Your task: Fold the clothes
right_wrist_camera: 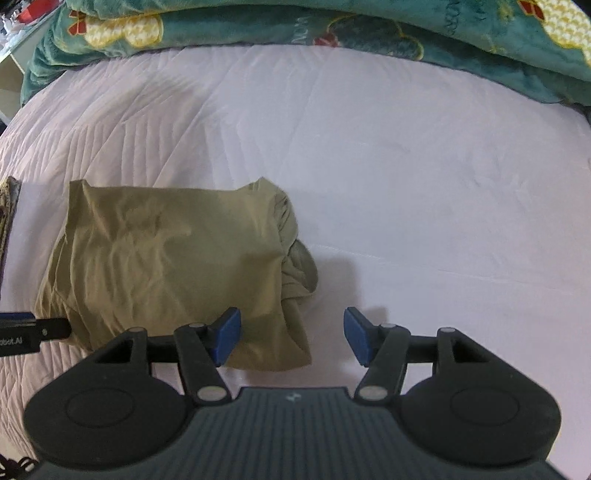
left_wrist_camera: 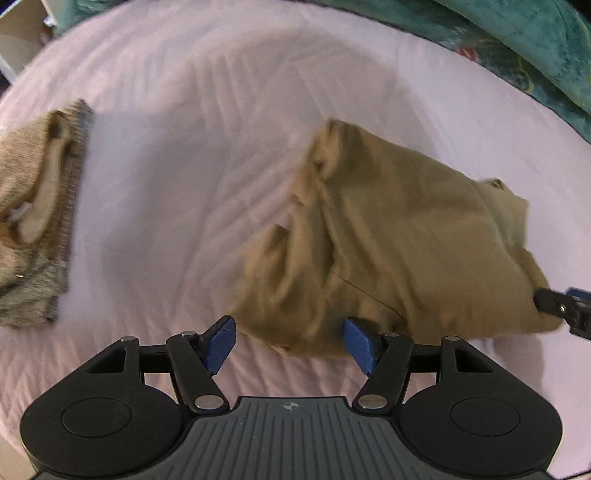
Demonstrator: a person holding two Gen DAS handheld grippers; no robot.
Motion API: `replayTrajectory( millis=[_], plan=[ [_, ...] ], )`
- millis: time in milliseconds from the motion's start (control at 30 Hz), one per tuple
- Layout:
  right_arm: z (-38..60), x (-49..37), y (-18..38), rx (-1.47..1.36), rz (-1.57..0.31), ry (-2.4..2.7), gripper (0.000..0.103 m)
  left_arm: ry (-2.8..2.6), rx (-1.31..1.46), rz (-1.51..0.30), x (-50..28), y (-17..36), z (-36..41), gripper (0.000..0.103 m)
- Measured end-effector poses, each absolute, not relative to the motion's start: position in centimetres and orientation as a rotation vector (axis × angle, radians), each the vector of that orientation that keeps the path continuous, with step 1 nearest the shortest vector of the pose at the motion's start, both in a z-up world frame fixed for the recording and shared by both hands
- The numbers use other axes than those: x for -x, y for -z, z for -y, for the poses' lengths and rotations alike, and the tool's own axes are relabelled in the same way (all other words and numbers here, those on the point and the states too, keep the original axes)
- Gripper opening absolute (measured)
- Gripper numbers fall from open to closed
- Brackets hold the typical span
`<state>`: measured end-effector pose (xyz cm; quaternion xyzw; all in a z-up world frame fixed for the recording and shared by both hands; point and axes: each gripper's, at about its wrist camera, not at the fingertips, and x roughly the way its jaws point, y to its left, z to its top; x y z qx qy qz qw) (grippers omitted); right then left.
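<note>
A folded olive-tan garment (left_wrist_camera: 399, 251) lies on the pale pink quilted bed (left_wrist_camera: 192, 155); it also shows in the right wrist view (right_wrist_camera: 173, 258). My left gripper (left_wrist_camera: 291, 345) is open at the garment's near left corner, with cloth between its blue pads and nothing held. My right gripper (right_wrist_camera: 291, 338) is open over the garment's near right corner, with its left pad (right_wrist_camera: 227, 334) above the cloth and its right pad over bare sheet. The right gripper's tip shows at the right edge of the left wrist view (left_wrist_camera: 561, 306). The left gripper's tip shows at the left edge of the right wrist view (right_wrist_camera: 33, 330).
A folded brown-grey knitted garment (left_wrist_camera: 33, 221) lies at the left of the bed; its edge shows in the right wrist view (right_wrist_camera: 9, 206). A teal patterned blanket (right_wrist_camera: 332, 26) is piled along the far side of the bed (left_wrist_camera: 517, 48).
</note>
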<state>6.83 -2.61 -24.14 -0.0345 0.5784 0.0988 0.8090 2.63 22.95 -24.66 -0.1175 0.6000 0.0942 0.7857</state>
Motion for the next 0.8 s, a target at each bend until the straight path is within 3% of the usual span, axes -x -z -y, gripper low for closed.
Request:
replayTrajectory(
  millis=[467, 533, 567, 600, 667, 800],
  plan=[
    [3.0, -7.4, 27.5, 0.012, -1.331, -0.261, 0.062, -0.178, 0.242, -1.322, -3.7, 27.7, -21.8, 0.066],
    [3.1, -7.2, 27.9, -0.005, -1.338, -0.284, 0.057, -0.168, 0.243, -1.316, -3.7, 27.8, -21.7, 0.061],
    [3.1, -7.2, 28.1, -0.013, -1.341, -0.295, 0.047, -0.160, 0.248, -1.314, -3.7, 27.8, -21.7, 0.054],
    [3.2, -7.2, 28.2, -0.035, -1.348, -0.311, 0.028, -0.153, 0.253, -1.311, -3.7, 27.8, -21.7, 0.050],
    [3.4, -7.3, 28.5, -0.085, -1.366, -0.332, 0.016, -0.136, 0.261, -1.307, -3.8, 27.7, -21.5, 0.035],
    [3.6, -7.3, 28.1, -0.105, -1.366, -0.344, 0.010, -0.119, 0.273, -1.296, -3.8, 27.5, -21.5, 0.026]
  ],
)
